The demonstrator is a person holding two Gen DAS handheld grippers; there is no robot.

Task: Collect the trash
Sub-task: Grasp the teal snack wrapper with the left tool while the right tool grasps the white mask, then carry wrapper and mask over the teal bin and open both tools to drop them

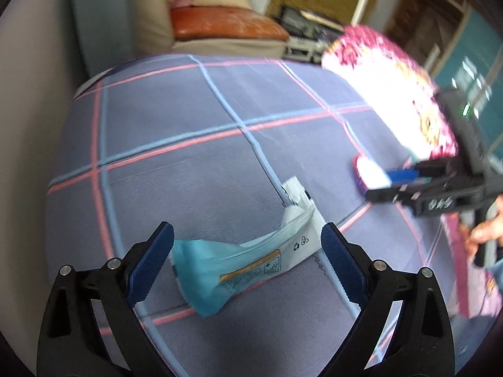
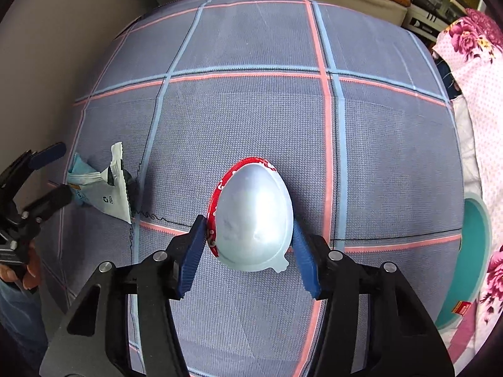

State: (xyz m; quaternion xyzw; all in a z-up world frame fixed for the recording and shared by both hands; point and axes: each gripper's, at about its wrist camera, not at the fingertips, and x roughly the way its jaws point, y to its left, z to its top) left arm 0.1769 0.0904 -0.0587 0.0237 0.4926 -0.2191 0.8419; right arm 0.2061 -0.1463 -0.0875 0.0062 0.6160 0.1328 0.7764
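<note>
A crumpled blue and white wrapper [image 1: 248, 260] lies on the purple checked bed sheet [image 1: 176, 132]. My left gripper [image 1: 247, 238] is open, its fingers on either side of the wrapper, not closed on it. The wrapper also shows in the right wrist view [image 2: 100, 191], with the left gripper [image 2: 52, 169] beside it. A white egg-shaped plastic shell with a red foil rim [image 2: 254, 216] lies on the sheet [image 2: 251, 110]. My right gripper [image 2: 248, 235] is shut on it, both pads pressing its sides. The right gripper also shows in the left wrist view [image 1: 374, 179].
A pink floral quilt [image 2: 474, 62] lies along the right side of the bed, also seen in the left wrist view [image 1: 393, 84]. A teal round object [image 2: 471, 251] sits at the bed's right edge. A sofa with an orange cushion [image 1: 226, 25] stands beyond the bed.
</note>
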